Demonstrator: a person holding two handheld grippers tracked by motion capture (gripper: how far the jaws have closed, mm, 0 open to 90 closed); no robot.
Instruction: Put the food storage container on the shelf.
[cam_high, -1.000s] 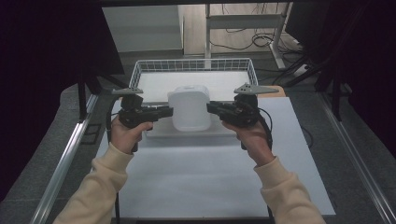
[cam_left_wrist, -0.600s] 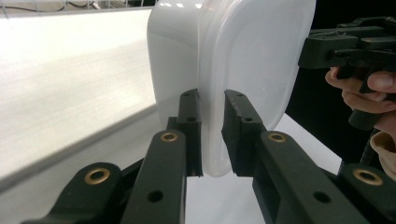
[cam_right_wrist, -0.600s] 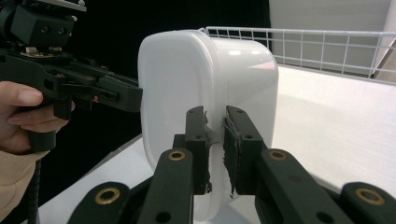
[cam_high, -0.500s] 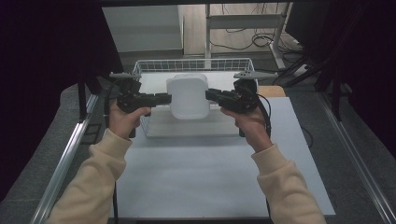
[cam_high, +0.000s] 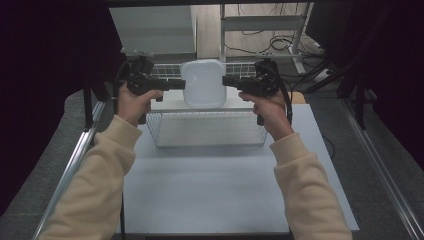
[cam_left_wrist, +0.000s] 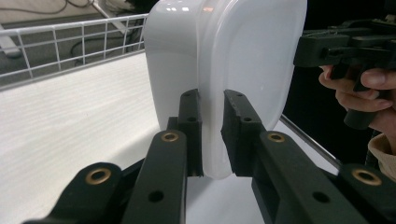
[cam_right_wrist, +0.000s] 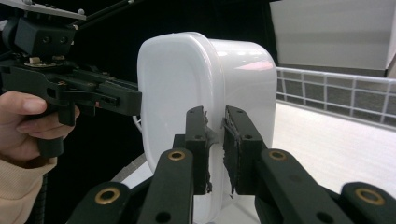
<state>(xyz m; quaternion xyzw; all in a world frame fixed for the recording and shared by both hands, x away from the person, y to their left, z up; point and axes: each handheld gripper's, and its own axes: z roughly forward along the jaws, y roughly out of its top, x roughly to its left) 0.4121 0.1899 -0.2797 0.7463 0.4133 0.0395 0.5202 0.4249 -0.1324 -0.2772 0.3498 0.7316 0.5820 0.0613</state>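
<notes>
A white plastic lidded container (cam_high: 203, 83) hangs in the air, tipped up on its edge, above a wire basket (cam_high: 207, 130) on the table. My left gripper (cam_high: 178, 84) is shut on the container's left rim, and my right gripper (cam_high: 228, 81) is shut on its right rim. In the left gripper view the container (cam_left_wrist: 224, 70) stands upright between the black jaws with its rim pinched, and the other gripper (cam_left_wrist: 345, 44) shows beyond it. In the right gripper view the container (cam_right_wrist: 205, 102) has its rim pinched the same way.
The basket's wire walls (cam_high: 210, 129) stand on a white table sheet (cam_high: 215, 190). Metal rails run along both table sides (cam_high: 75, 160). A shelf frame and cables (cam_high: 260, 30) lie behind the table. A white board (cam_left_wrist: 70, 121) lies below the container inside the basket.
Both grippers have lifted the container up and away from me, and it has tipped from lying flat to standing on its edge above the basket.
</notes>
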